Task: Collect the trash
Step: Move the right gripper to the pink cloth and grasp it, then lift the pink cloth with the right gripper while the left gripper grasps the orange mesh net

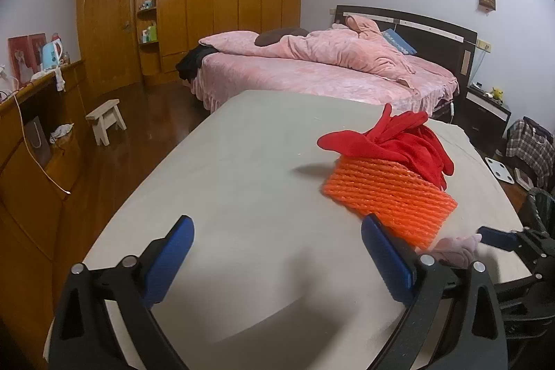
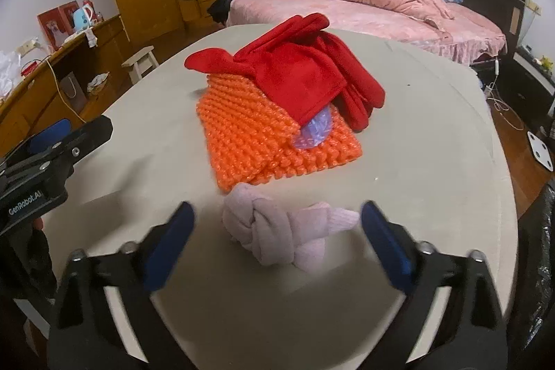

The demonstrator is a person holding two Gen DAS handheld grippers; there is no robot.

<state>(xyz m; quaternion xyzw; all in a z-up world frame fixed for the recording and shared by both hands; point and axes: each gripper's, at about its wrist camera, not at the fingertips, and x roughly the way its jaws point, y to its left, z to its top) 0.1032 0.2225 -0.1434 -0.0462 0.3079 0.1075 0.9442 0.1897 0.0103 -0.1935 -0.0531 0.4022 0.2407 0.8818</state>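
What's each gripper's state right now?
Left gripper: open, nothing between its fingers.
Right gripper: open, straddling the knotted pink cloth, not yet gripping it.

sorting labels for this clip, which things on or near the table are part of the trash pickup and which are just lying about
Job in hand:
- knotted pale pink cloth, between the open jaws of the right gripper
- orange foam netting
- red cloth
- lilac item under it

Just lying about:
- bed
- stool
- kettle
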